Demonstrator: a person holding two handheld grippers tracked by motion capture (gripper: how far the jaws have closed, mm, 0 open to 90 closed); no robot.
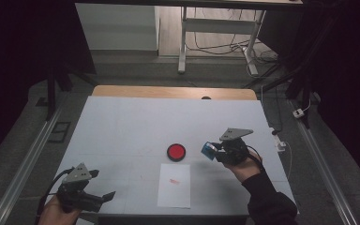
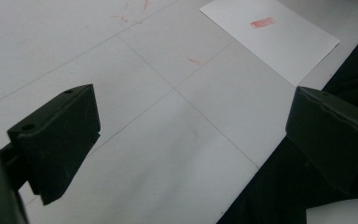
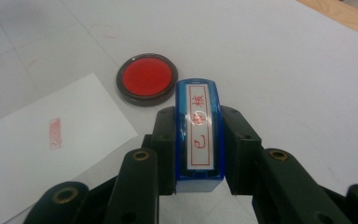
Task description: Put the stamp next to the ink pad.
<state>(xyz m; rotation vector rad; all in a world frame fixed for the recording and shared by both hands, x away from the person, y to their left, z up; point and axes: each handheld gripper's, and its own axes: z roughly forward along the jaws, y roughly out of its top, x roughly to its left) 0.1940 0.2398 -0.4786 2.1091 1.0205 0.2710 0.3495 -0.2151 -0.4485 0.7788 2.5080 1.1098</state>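
Your surface is white, wood strip at its 12 o'clock edge, dark room and a desk frame beyond. Red ink pad sits centre; stamped paper sheet lies just at its 6 o'clock. Your right tongs clamp a blue stamp at the pad's 3 o'clock. Your left tongs gape wide, holding nothing, at 7 o'clock.

Beyond the white-topped table, a white desk frame stands on the grey floor, with loose cables lying beneath it and a metal rail alongside.
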